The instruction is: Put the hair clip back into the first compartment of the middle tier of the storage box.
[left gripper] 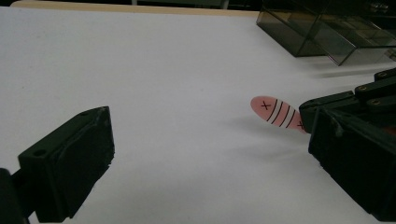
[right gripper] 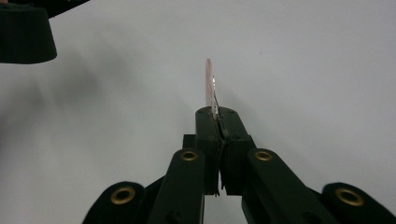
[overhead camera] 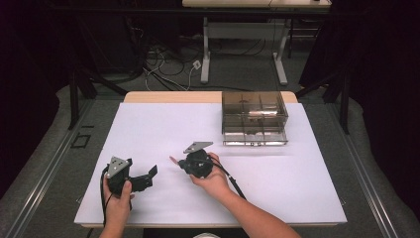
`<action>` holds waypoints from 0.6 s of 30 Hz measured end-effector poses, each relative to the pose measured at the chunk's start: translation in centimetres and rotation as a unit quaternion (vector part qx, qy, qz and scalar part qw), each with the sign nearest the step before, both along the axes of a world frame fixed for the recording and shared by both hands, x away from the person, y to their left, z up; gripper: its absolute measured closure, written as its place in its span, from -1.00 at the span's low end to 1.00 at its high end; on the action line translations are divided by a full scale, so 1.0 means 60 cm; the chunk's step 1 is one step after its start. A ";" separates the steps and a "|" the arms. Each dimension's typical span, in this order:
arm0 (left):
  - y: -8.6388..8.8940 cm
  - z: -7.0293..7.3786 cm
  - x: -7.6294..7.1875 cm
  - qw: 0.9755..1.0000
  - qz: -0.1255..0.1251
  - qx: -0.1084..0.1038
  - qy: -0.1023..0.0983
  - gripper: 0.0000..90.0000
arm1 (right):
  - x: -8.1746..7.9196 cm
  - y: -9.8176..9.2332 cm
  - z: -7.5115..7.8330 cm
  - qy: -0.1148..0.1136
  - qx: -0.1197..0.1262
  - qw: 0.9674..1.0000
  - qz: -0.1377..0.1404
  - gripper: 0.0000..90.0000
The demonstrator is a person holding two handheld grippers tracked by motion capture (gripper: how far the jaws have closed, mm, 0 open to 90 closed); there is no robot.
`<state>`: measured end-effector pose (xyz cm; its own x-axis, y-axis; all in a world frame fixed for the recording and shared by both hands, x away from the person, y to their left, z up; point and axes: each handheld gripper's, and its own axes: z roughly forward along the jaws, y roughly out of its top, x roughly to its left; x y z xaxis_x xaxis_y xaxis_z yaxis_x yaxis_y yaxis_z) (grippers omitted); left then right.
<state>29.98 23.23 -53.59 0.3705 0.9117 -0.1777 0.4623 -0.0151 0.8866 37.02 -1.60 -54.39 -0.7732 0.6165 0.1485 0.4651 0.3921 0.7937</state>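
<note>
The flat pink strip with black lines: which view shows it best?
The left gripper view: the flat pink strip shows its face, lines and crosses. The right gripper view shows it edge-on in the right claw; the high view, a tiny sliver.

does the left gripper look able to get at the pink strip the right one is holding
Probably yes. The left gripper has its jaws open and aimed toward the pink strip, which sticks out free from the shut right gripper. Only bare white table lies between them; the smoky drawer box stands farther back.
</note>
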 end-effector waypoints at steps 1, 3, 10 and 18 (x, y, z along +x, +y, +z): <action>0.000 0.000 0.000 1.000 0.000 0.000 0.000 -0.99 | 0.000 -0.002 0.001 -0.001 0.002 1.000 -0.001 0.96; 0.000 0.000 0.000 1.000 0.001 -0.001 0.000 -0.99 | -0.001 -0.007 0.004 -0.005 0.004 1.000 -0.002 0.96; 0.000 -0.001 0.001 1.000 -0.002 0.004 0.004 -0.99 | -0.007 -0.033 0.021 -0.010 0.004 1.000 -0.009 0.96; -0.001 -0.003 0.001 1.000 -0.001 0.004 0.003 -0.99 | -0.012 -0.063 0.036 -0.017 0.017 1.000 -0.020 0.96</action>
